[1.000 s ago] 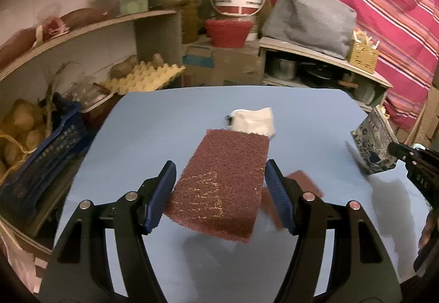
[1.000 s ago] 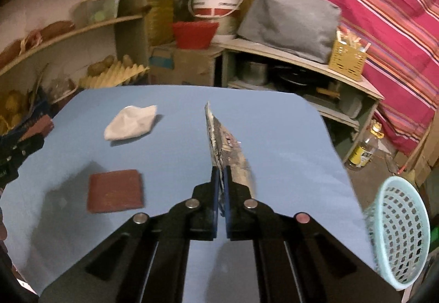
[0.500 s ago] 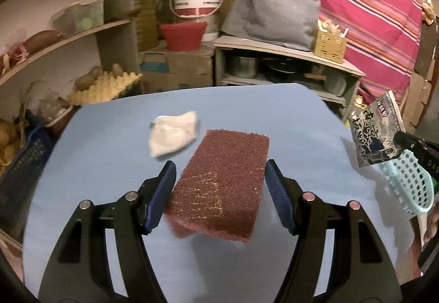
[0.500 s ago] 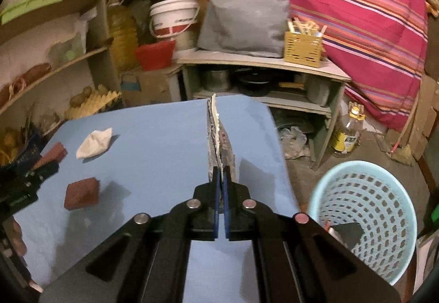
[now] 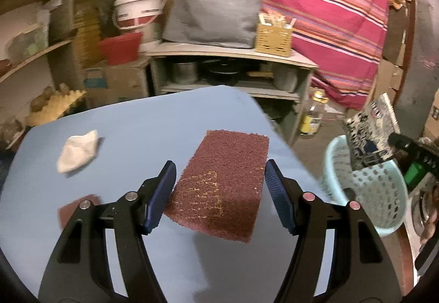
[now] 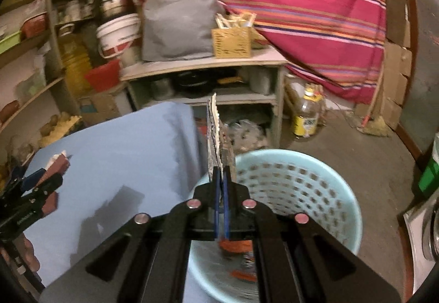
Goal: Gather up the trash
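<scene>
My left gripper (image 5: 221, 190) is shut on a maroon scouring pad (image 5: 222, 182) and holds it above the blue table (image 5: 137, 122). My right gripper (image 6: 221, 179) is shut on a flat printed wrapper (image 6: 216, 135), seen edge-on, over the near rim of a pale blue basket (image 6: 315, 174) on the floor. In the left wrist view the wrapper (image 5: 370, 130) hangs above the basket (image 5: 381, 196). A crumpled white tissue (image 5: 78, 150) and a second maroon pad (image 5: 71, 209) lie on the table.
The basket holds some red and dark scraps (image 6: 236, 248). A low shelf with pots (image 5: 227, 75) stands behind the table. A yellow-labelled bottle (image 6: 307, 113) stands on the floor. Cluttered shelves (image 5: 33, 56) line the left side.
Both grippers have swung right, keeping their loads. The right gripper has carried the wrapper off the table to above the basket. The left gripper with the pad has moved toward the table's right edge.
</scene>
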{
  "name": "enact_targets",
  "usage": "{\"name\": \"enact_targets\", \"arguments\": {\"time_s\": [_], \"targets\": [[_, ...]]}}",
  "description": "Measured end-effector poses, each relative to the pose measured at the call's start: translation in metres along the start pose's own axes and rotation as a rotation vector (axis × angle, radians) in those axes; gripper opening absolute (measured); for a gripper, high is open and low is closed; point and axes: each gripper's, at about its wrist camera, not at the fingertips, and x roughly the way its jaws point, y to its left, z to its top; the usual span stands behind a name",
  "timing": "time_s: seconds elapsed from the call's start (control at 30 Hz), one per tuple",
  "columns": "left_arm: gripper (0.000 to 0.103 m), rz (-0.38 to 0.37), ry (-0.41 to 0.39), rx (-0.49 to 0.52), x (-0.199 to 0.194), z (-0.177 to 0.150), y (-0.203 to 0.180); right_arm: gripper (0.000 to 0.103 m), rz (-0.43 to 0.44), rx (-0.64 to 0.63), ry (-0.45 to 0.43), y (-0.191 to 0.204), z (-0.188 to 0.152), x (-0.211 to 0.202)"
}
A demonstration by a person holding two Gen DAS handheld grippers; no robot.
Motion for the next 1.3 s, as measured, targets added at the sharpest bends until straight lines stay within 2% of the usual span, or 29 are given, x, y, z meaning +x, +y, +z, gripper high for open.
{"name": "enact_targets", "arguments": {"time_s": [0.13,0.27,0.6,0.83,1.07,1.1,1.13,1.17,1.2,1.23,1.27,1.3], "targets": [[0.065,-0.039,0.001,0.029,0.009,0.001,-0.036,0.002,-0.039,0.030,0.025,-0.035,-0.004,0.005],[0.065,-0.075,0.003,0.054,0.019,0.001,-0.067,0.002,-0.041,0.083,0.052,-0.065,-0.007,0.008],[0.065,-0.131,0.020,0.101,0.037,-0.005,-0.133,0.002,-0.061,0.091,0.103,-0.090,-0.015,0.021],[0.065,-0.147,0.042,0.122,0.052,-0.011,-0.162,0.006,-0.067,0.127,0.142,-0.104,-0.023,0.035],[0.065,-0.157,0.049,0.121,0.061,-0.010,-0.172,0.006,-0.093,0.174,0.155,-0.118,-0.027,0.038],[0.065,-0.158,0.053,0.118,0.063,-0.010,-0.173,0.020,-0.097,0.177,0.156,-0.119,-0.028,0.039],[0.065,-0.159,0.057,0.117,0.065,-0.010,-0.172,0.048,-0.103,0.179,0.153,-0.120,-0.029,0.038],[0.065,-0.161,0.059,0.116,0.065,-0.010,-0.172,0.061,-0.121,0.181,0.135,-0.120,-0.029,0.035],[0.066,-0.160,0.059,0.116,0.065,-0.010,-0.172,0.066,-0.130,0.180,0.121,-0.121,-0.027,0.033],[0.066,-0.158,0.057,0.120,0.064,-0.011,-0.171,0.066,-0.137,0.178,0.114,-0.122,-0.026,0.031],[0.069,-0.156,0.055,0.124,0.063,-0.011,-0.170,0.066,-0.138,0.181,0.108,-0.123,-0.025,0.029],[0.078,-0.154,0.054,0.125,0.062,-0.011,-0.168,0.067,-0.137,0.187,0.103,-0.124,-0.025,0.028]]}}
